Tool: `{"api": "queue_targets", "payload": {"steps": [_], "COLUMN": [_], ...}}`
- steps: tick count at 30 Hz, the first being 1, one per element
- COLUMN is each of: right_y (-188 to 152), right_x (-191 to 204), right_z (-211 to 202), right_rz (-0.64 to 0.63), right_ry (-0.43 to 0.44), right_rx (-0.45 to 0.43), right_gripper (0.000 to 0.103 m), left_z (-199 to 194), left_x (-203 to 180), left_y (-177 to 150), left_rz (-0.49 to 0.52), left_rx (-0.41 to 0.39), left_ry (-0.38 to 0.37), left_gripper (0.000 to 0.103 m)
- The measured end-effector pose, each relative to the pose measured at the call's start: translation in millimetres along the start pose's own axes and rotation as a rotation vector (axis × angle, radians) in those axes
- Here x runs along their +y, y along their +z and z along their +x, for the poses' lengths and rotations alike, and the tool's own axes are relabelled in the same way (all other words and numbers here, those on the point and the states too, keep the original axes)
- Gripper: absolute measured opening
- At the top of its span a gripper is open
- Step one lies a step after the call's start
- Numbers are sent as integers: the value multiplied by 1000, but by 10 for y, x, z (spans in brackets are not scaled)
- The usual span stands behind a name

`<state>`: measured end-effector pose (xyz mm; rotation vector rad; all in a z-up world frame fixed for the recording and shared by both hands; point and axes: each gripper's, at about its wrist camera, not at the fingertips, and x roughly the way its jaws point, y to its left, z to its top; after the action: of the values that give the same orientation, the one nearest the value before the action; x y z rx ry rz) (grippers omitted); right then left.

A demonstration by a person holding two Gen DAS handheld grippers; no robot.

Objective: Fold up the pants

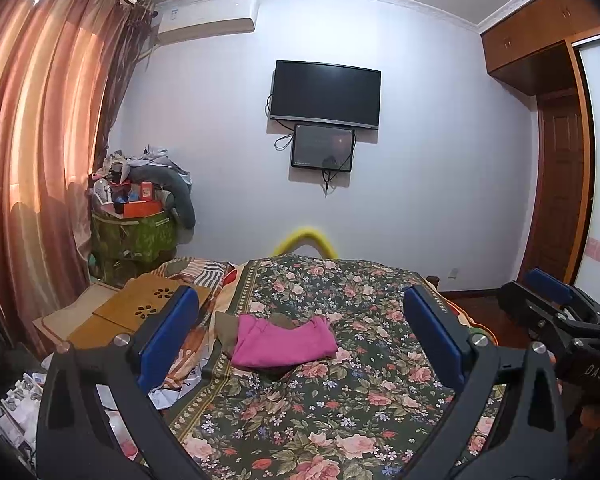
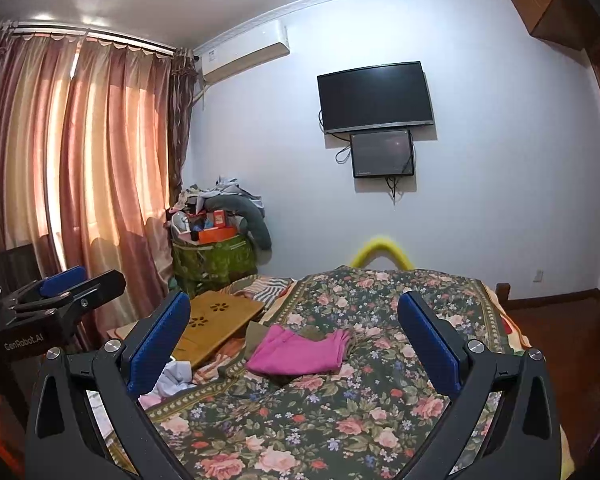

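The pink pants (image 1: 284,342) lie folded in a compact bundle on the floral bedspread (image 1: 340,400), also in the right wrist view (image 2: 300,352). An olive garment edge (image 1: 226,326) peeks out beside them. My left gripper (image 1: 300,320) is open and empty, held above the bed short of the pants. My right gripper (image 2: 296,324) is open and empty too, likewise short of the pants. Each gripper shows at the edge of the other's view: the right one (image 1: 556,300), the left one (image 2: 68,284).
A wooden lap desk (image 1: 140,308) lies on the bed's left side, with striped bedding (image 1: 204,272) and crumpled cloth (image 2: 172,376) beside it. A cluttered green bin (image 1: 136,236) stands by the curtains. A TV (image 1: 326,94) hangs on the far wall. A wardrobe (image 1: 556,160) is at right.
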<state>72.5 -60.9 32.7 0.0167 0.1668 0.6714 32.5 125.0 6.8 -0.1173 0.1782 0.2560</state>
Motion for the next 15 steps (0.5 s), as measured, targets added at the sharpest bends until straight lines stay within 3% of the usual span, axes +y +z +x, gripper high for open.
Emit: {"api": "queue_targets", "payload": {"steps": [15], "right_y": [-8], "right_x": [17], "right_z": [-15], "right_rz": [5], "right_ry": [-3], "right_rx": [-3], "right_gripper": [103], "left_z": [16], "left_x": [15], "left_y": [1], "left_rz": [4], "left_rx": [5], "left_ry": [-14], "left_gripper": [103]}}
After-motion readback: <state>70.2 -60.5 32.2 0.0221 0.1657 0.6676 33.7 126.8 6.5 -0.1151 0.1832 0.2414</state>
